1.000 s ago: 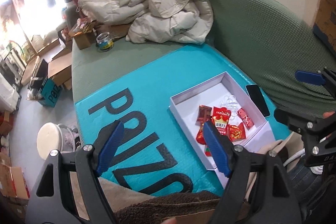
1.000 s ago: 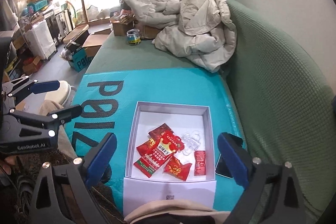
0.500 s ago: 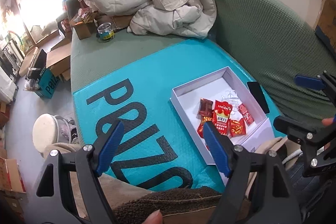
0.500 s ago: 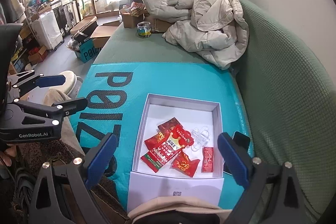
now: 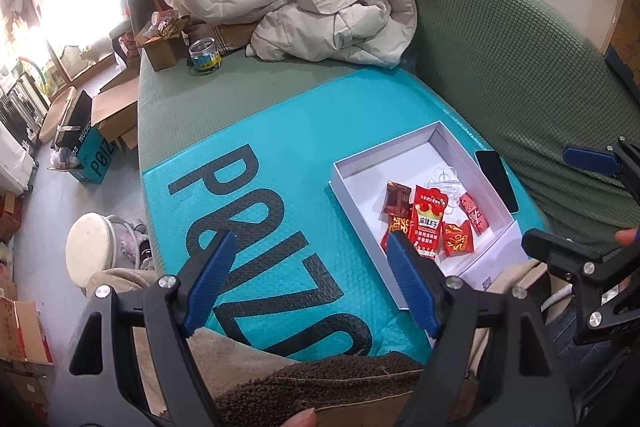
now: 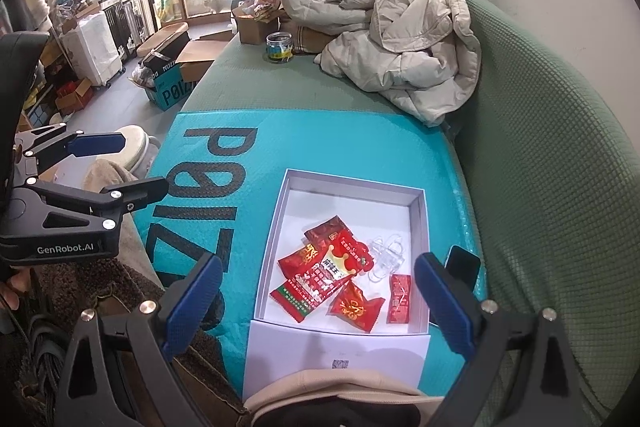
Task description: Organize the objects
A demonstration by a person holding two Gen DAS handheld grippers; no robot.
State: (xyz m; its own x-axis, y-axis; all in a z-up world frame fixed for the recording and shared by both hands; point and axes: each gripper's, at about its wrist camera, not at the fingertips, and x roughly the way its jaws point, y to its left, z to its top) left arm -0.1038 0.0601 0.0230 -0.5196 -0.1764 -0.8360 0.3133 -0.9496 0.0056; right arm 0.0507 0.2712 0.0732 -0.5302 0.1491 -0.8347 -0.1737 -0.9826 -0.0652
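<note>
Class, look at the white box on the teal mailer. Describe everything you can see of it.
The white box is a shallow, open rectangular tray, seemingly cardboard, with low upright walls. It lies flat on the teal mailer, on the sofa. Its near end has a flat white flap with a small printed code. Inside lie red snack packets and clear plastic clips. A dark phone lies beside its right wall. Neither gripper touches it.
</note>
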